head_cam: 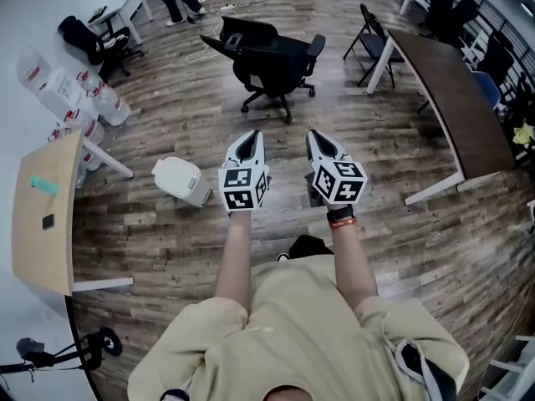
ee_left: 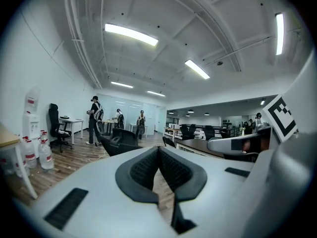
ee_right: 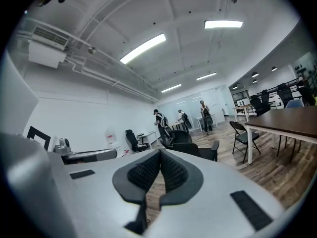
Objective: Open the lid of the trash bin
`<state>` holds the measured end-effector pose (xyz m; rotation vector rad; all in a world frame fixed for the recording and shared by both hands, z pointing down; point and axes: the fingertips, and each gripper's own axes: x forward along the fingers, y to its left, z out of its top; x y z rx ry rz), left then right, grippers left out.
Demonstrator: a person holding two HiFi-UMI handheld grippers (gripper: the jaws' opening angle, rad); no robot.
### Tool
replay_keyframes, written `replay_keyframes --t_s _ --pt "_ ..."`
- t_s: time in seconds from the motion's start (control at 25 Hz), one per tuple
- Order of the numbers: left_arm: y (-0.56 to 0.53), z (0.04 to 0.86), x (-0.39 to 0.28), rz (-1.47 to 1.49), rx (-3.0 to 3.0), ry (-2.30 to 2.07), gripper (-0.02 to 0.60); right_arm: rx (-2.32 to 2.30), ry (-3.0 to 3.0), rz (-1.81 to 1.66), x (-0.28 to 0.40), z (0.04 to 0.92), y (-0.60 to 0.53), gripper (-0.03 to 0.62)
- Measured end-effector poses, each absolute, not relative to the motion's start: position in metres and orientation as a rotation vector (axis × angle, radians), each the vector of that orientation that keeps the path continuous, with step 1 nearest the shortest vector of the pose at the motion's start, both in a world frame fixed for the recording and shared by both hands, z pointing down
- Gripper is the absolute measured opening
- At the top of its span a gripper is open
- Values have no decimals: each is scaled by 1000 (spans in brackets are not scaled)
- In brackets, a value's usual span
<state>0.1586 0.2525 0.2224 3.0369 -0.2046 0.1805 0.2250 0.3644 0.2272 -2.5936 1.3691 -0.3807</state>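
A small white trash bin (head_cam: 182, 179) with its lid down stands on the wood floor, seen only in the head view, left of my hands. My left gripper (head_cam: 248, 141) is held out in the air to the right of the bin, apart from it, jaws shut and empty. My right gripper (head_cam: 320, 140) hangs beside it at the same height, also shut on nothing. In the left gripper view my left gripper (ee_left: 158, 148) points level across the room, as does my right gripper (ee_right: 159, 152) in its own view; neither shows the bin.
A black office chair (head_cam: 272, 63) stands just beyond the grippers. A light wood table (head_cam: 42, 215) is at the left, with water bottles (head_cam: 99, 100) by the wall. A dark brown table (head_cam: 456, 98) and a folding chair (head_cam: 372, 44) are at the right. People (ee_left: 94, 118) stand far off.
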Motion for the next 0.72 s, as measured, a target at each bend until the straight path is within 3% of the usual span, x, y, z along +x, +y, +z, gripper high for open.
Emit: replay_keyframes --t_s 0.72 --pt "41 233 71 133 2840 -874 25 -2246 2055 -481 176 245 98 15"
